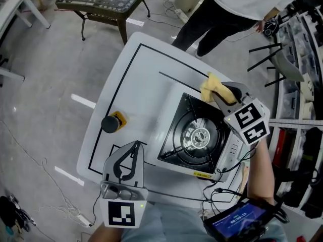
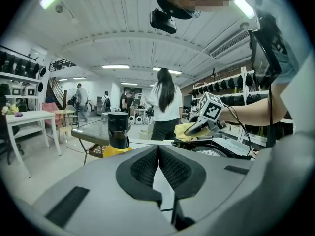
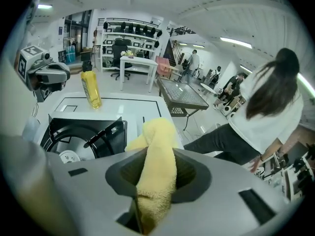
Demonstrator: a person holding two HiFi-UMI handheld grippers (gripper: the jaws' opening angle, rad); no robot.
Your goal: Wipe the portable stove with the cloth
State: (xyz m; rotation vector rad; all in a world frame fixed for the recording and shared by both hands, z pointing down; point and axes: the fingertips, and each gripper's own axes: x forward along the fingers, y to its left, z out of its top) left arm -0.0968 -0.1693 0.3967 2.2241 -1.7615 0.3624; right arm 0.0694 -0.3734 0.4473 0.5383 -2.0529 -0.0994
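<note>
No lettering is legible; digits on the handheld screen (image 1: 241,219) blur.

Open tabletop to the left and far side; the right is crowded.

The white table (image 1: 126,79) lies bare between the bottle (image 1: 112,121) and the portable stove (image 1: 194,135), and across its far half, which leaves a wide lane. The bottle stands upright near the left edge, just beyond the left gripper (image 1: 137,145). The stove's raised pan supports (image 1: 187,146) fill the table's near right part. The right gripper (image 1: 212,92), clamped on the cloth (image 1: 209,84), sits over the stove's far corner. Cables (image 1: 222,188) trail off the near edge. A person (image 1: 237,9) stands past the far right corner, and shelving (image 1: 298,95) hems the right side.
</note>
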